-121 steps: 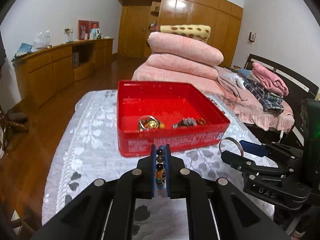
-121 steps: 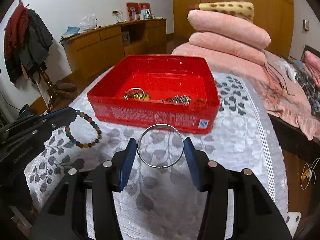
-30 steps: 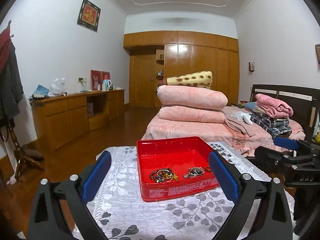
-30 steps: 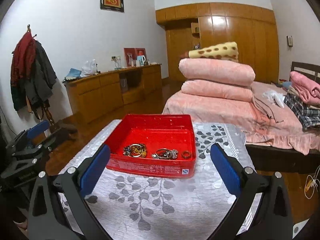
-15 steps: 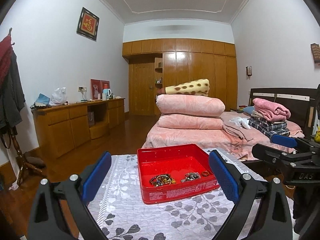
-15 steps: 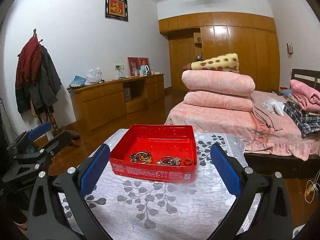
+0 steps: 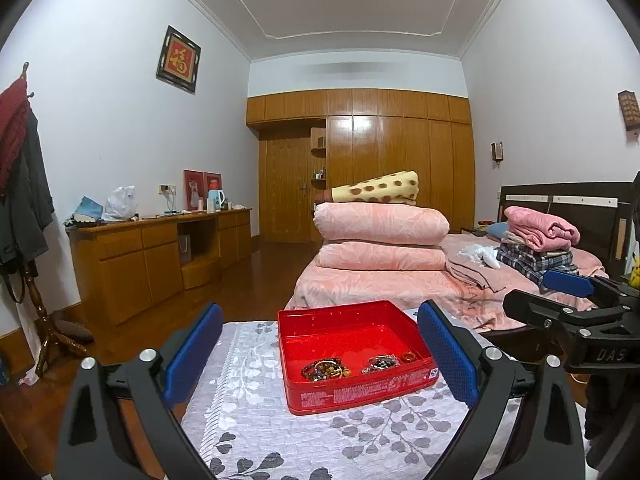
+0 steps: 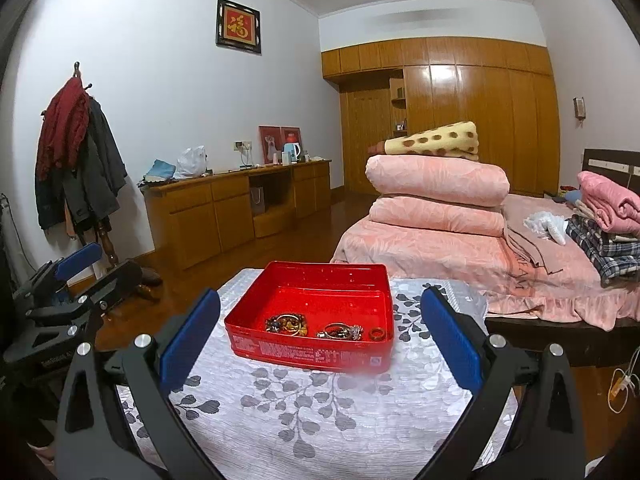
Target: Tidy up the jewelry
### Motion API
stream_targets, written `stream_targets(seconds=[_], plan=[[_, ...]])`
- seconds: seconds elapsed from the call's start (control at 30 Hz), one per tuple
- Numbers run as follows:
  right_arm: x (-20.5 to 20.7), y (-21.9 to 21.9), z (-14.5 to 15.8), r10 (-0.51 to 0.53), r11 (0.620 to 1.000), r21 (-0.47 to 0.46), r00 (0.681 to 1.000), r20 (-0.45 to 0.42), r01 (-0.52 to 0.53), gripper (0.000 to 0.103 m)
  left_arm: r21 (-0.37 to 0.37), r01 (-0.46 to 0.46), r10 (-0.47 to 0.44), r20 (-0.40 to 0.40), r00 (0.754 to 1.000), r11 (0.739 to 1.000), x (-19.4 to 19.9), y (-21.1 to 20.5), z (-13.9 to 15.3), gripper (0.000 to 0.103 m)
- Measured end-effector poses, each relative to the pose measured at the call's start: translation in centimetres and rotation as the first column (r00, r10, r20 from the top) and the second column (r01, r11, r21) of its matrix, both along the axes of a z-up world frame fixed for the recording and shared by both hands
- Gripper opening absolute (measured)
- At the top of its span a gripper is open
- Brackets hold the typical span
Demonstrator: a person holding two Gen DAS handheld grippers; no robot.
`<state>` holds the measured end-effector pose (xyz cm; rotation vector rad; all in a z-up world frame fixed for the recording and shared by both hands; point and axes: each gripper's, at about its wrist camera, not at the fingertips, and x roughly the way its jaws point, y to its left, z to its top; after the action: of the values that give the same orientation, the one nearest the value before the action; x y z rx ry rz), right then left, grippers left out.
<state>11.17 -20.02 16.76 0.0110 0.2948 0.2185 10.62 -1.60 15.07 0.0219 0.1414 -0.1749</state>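
1. Since 4 s ago: both grippers have pulled back from the red box (image 7: 352, 360) — beaded bracelet (image 7: 325, 369) and silver bangle (image 8: 336, 329) are now inside it, no longer held.
2. Left gripper (image 7: 320, 356): jaws spread wide, nothing between them.
3. Right gripper (image 8: 320, 336): same — released, empty.
4. Box sits on the leaf-print tablecloth (image 8: 304, 412); jewelry lies along its near wall, small ring (image 8: 377, 334) at right.

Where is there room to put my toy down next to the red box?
The leaf-print tablecloth lies bare in front of the red box and along its left side. Inside, the box's near edge is crowded with jewelry; its far half is bare.
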Motion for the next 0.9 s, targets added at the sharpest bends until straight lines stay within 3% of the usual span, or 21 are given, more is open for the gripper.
stream_targets(seconds=[0.9], plan=[[-0.85,0.4,0.96,0.006,1.0,-0.014,1.0,0.029,-0.005,0.097,-0.008,0.0,0.0,0.014,1.0,1.0,-0.72,0.17,0.57,0.096]])
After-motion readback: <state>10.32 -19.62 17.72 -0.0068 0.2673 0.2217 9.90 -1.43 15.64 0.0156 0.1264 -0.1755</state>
